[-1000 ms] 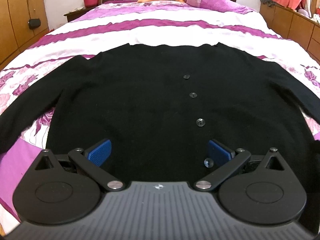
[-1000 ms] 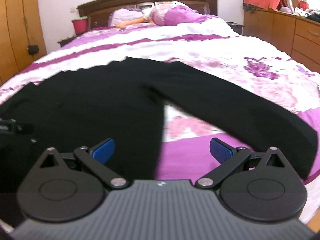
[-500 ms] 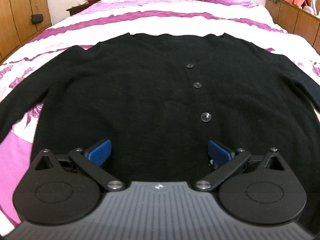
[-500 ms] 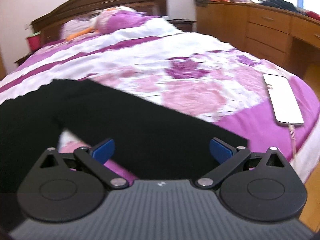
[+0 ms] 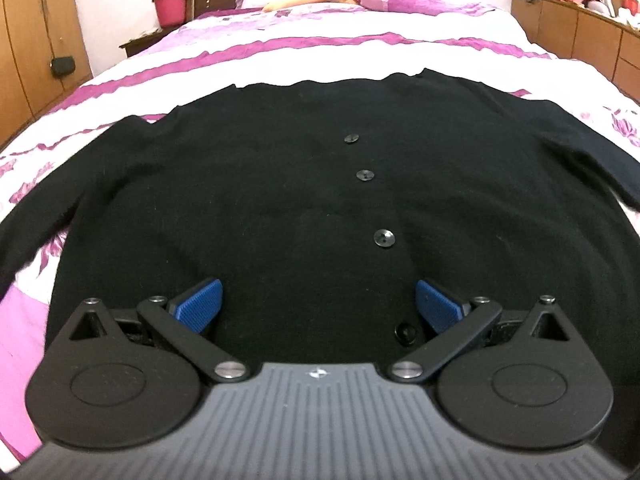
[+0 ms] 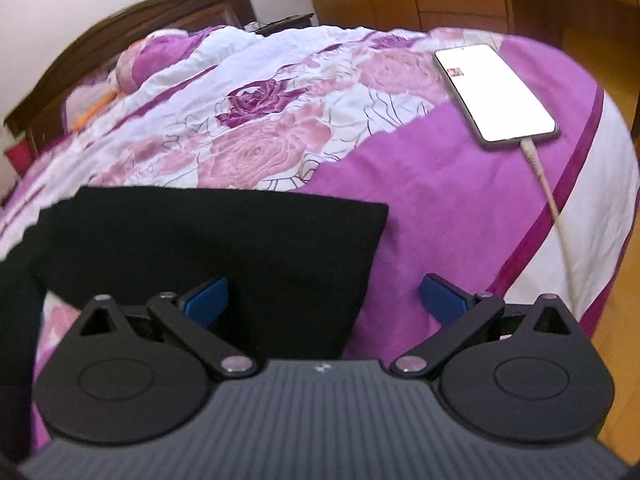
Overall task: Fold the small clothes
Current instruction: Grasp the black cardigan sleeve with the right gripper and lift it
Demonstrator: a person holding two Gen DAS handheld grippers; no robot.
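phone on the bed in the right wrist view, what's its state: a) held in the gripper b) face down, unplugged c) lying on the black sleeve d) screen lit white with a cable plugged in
d: the phone lies face up on the bedspread with its screen glowing white, a cable runs from its near end, and it sits apart from the black sleeve and the open right gripper.

black cardigan (image 5: 280, 200), purple-and-white floral bedspread (image 6: 280, 128), blue claw pads (image 5: 199, 305)
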